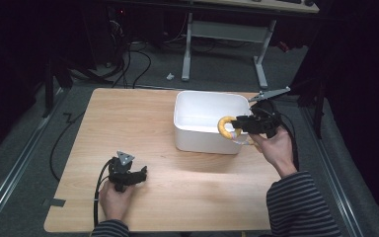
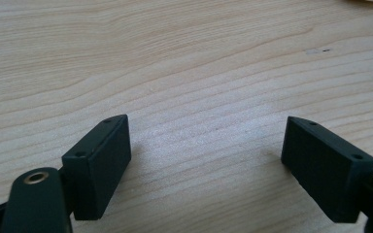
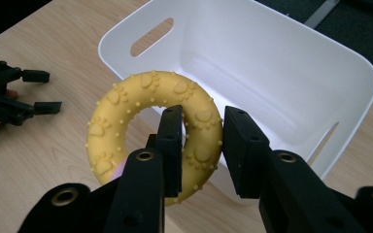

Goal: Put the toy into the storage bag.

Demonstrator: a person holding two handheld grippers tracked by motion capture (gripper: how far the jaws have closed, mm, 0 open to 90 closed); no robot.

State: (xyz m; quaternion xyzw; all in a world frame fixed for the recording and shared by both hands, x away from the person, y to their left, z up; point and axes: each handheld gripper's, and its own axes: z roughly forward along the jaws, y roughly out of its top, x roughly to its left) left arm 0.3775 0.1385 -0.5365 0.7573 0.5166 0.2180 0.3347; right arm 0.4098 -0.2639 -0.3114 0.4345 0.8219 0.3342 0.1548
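Observation:
A yellow rubber ring (image 3: 150, 131) with paw prints and small bumps is clamped by its near side between the jaws of my right gripper (image 3: 201, 145). In the high view the yellow ring (image 1: 224, 126) hangs at the right front corner of the white tub (image 1: 187, 106), held by my right gripper (image 1: 242, 124) over the rim. The white tub (image 3: 320, 63) has slot handles and looks empty inside. My left gripper (image 1: 140, 174) rests near the table's front left, held by a hand. Its jaws stand wide apart over bare wood (image 2: 204, 141), with nothing between them.
The light wooden table (image 1: 143, 118) carries the tub at its back right. Cables trail on the grey floor to the left and behind. A white-legged desk frame (image 1: 224, 34) stands beyond the table's far edge.

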